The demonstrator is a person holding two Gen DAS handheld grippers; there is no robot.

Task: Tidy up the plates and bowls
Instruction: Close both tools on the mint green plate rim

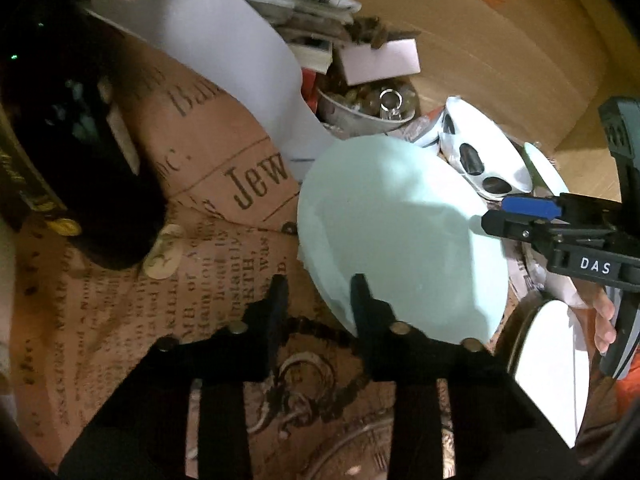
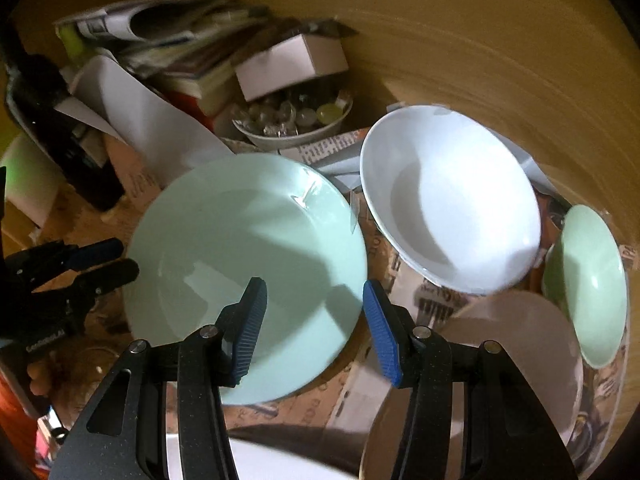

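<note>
Both claws hang over a messy table covered in printed paper.

From the left wrist: the left claw [image 1: 318, 288] has its two black fingers close together, one finger over the near rim of the pale green plate [image 1: 400, 232]. I cannot tell if it pinches the rim. No earlier view is on hand, so nothing more can be said of it. The right claw [image 1: 520, 216] reaches in at the plate's far side. A dark bottle [image 1: 80, 152] lies toward the left edge.

From the right wrist: the right claw [image 2: 314, 324] is partly open, with blue pads on each side of the plate's [image 2: 248, 272] rim, holding nothing. A white bowl [image 2: 452, 200] sits just beside it, and a small green bowl [image 2: 588, 284] leans near the right edge. A bowl of small odds [image 2: 292, 124] sits behind.

Dishes lie spread out, not stacked, so I think most sorting is left.
</note>
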